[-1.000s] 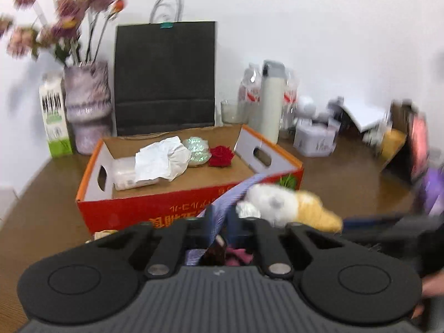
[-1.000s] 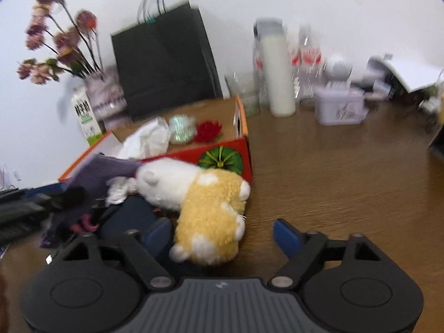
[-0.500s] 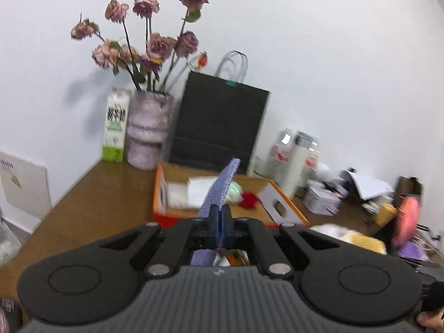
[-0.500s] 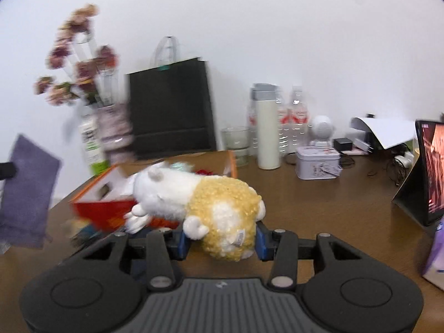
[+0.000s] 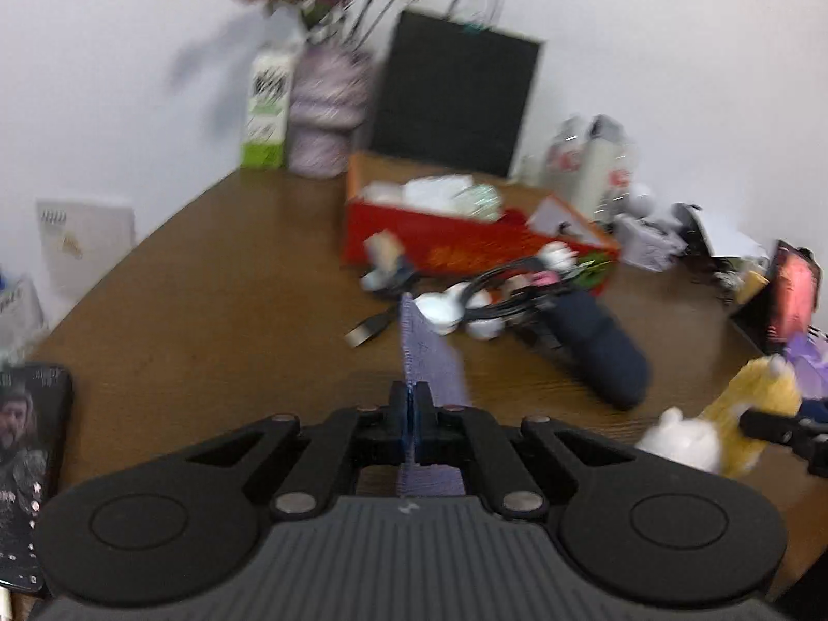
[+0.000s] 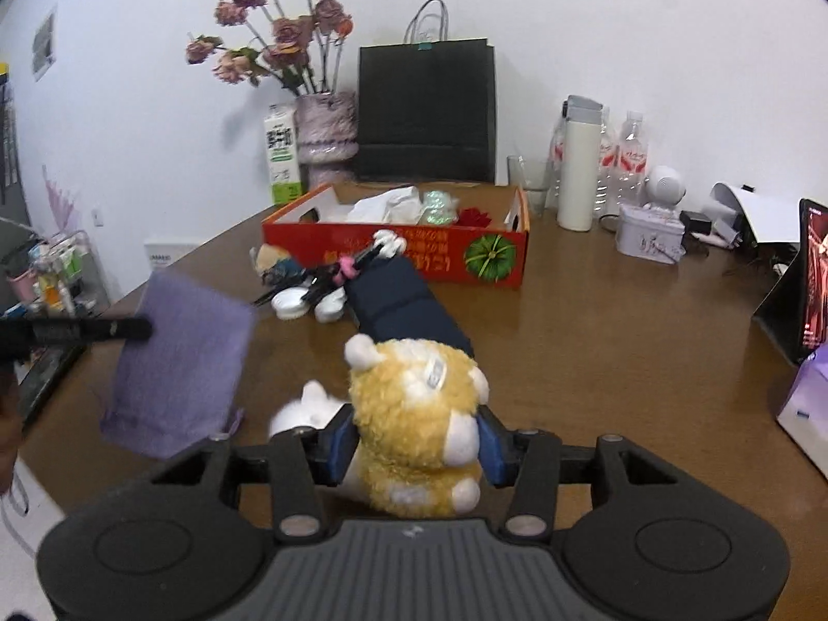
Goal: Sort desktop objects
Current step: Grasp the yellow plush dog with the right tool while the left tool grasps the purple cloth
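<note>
My left gripper (image 5: 412, 403) is shut on a purple cloth (image 5: 429, 362); the cloth hangs from it above the near left of the table, also in the right wrist view (image 6: 176, 362). My right gripper (image 6: 416, 440) is shut on a yellow and white plush toy (image 6: 414, 414), held over the near middle of the table; the toy also shows in the left wrist view (image 5: 719, 424). A red cardboard box (image 6: 398, 253) with tissue, a shiny ball and a red flower stands further back.
A dark blue pouch (image 6: 403, 305), white round items and black cables (image 6: 310, 295) lie before the box. A vase (image 6: 326, 129), milk carton, black bag (image 6: 424, 114), bottles and tin (image 6: 649, 233) line the back. A tablet (image 6: 797, 284) stands right; a phone (image 5: 26, 466) lies left.
Both grippers lifted their items off the pile by the box and pulled back toward the near edge. The left gripper tilted down and the cloth now hangs lower.
</note>
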The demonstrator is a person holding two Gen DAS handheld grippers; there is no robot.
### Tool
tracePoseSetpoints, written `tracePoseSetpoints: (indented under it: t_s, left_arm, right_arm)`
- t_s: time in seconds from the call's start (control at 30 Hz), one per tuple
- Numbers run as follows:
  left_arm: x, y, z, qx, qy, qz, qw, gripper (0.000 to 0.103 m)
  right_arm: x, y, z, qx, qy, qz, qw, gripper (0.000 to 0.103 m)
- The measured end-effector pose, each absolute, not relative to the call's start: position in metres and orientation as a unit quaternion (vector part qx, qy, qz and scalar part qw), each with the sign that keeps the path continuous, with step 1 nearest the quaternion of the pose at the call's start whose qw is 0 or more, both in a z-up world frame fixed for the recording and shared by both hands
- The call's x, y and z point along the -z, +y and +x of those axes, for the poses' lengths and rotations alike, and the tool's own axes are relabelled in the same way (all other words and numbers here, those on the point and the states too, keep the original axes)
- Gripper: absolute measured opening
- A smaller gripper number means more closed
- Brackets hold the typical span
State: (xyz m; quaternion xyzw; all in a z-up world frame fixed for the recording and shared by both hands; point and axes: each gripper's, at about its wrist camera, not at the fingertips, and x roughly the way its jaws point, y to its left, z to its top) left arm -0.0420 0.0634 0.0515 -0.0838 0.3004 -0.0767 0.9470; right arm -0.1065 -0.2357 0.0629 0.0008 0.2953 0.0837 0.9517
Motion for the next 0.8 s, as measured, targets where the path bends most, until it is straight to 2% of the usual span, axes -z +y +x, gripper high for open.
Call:
tracePoseSetpoints:
  t_s: [0.23, 0.27, 0.3, 0.33, 0.4, 0.47, 0.57, 0.63, 0.7, 0.8]
  left_arm:
    - [-0.022, 0.073, -0.021, 0.051, 0.331, -0.090, 0.938, 0.005]
    - [-0.020, 0.074, -0.020, 0.048, 0.328, -0.087, 0.939, 0.005]
    - [-0.019, 0.073, -0.019, 0.042, 0.327, -0.083, 0.940, 0.016]
    - [-0.018, 0.072, -0.017, 0.032, 0.330, -0.076, 0.940, 0.046]
    - [-0.020, 0.069, -0.017, 0.014, 0.327, -0.059, 0.943, 0.076]
    - [-0.028, 0.060, -0.022, 0.016, 0.305, -0.042, 0.951, 0.078]
    - [-0.032, 0.045, -0.023, 0.046, 0.294, -0.035, 0.954, 0.103]
    - [-0.026, 0.032, -0.017, 0.049, 0.301, -0.025, 0.952, 0.103]
    - [-0.017, 0.020, -0.007, 0.046, 0.329, -0.007, 0.943, 0.102]
    - [-0.007, 0.014, -0.002, 0.058, 0.345, -0.010, 0.937, 0.101]
  right_arm:
    - [-0.034, -0.227, -0.046, -0.088, 0.318, 0.057, 0.942, 0.054]
    - [-0.034, -0.227, -0.038, -0.086, 0.322, 0.060, 0.941, 0.062]
    - [-0.033, -0.225, -0.033, -0.086, 0.323, 0.063, 0.940, 0.072]
    - [-0.032, -0.224, -0.029, -0.087, 0.324, 0.066, 0.940, 0.075]
    - [-0.028, -0.224, -0.016, -0.078, 0.335, 0.073, 0.936, 0.075]
    - [-0.023, -0.226, -0.003, -0.073, 0.351, 0.099, 0.928, 0.075]
    - [-0.018, -0.235, 0.010, -0.069, 0.365, 0.154, 0.916, 0.075]
    - [-0.017, -0.232, 0.012, -0.067, 0.364, 0.142, 0.918, 0.073]
    - [-0.014, -0.225, 0.011, -0.066, 0.372, 0.118, 0.919, 0.062]
    - [-0.012, -0.225, -0.001, -0.087, 0.373, 0.104, 0.918, 0.058]
